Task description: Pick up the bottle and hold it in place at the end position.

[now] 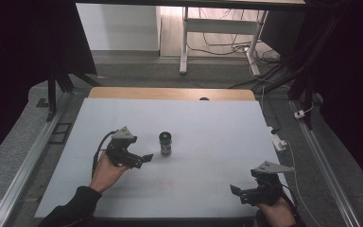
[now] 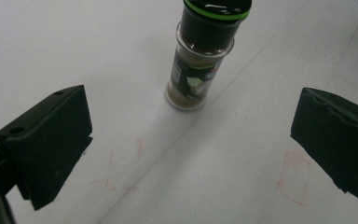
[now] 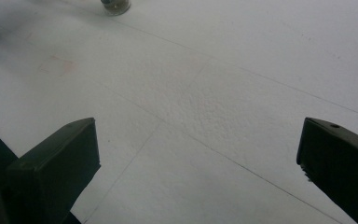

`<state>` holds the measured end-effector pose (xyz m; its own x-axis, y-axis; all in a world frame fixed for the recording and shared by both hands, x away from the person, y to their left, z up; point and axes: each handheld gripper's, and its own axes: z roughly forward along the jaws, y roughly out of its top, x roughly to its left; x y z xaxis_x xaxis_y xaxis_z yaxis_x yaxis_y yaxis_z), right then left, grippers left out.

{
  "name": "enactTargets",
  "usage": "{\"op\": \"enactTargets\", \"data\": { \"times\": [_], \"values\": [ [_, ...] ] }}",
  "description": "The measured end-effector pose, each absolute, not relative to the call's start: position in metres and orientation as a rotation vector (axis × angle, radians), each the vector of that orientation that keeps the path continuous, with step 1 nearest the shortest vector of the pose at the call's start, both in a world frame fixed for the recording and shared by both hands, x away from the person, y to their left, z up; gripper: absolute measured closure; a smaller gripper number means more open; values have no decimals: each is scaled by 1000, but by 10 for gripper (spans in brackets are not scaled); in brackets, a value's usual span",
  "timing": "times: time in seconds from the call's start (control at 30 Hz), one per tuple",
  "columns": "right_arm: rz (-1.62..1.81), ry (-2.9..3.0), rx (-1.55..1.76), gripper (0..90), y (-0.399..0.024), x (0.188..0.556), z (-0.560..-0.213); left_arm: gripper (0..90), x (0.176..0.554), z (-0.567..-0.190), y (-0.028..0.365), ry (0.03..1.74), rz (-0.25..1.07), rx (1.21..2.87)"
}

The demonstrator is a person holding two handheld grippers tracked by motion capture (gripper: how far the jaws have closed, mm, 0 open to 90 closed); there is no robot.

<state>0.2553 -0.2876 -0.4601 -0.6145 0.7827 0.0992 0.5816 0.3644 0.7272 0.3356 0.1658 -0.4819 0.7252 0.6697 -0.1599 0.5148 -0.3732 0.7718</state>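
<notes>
While the spice jar (image 1: 165,144) stands upright near the middle of the white surface (image 1: 208,127), the left tool (image 1: 144,158) sits just to its left, jaws spread wide and pointing at it, nothing between them. From the left gripper view the jar (image 2: 200,60) shows a dark cap with a green ring and brownish powder inside, ahead of the gap and apart from both jaws. Over at the near right, the right tool (image 1: 236,193) hovers well apart from the jar, jaws also wide and empty. Faint red marks (image 2: 121,163) dot the surface.
</notes>
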Motion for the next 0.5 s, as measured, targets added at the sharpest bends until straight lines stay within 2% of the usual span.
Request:
{"op": "enactTargets", "data": {
  "times": [0.5],
  "values": [
    [1099, 2369, 1215, 0, -288, 256, -460, 0, 371, -497, 125, 803, 226, 2135]
  ]
}}
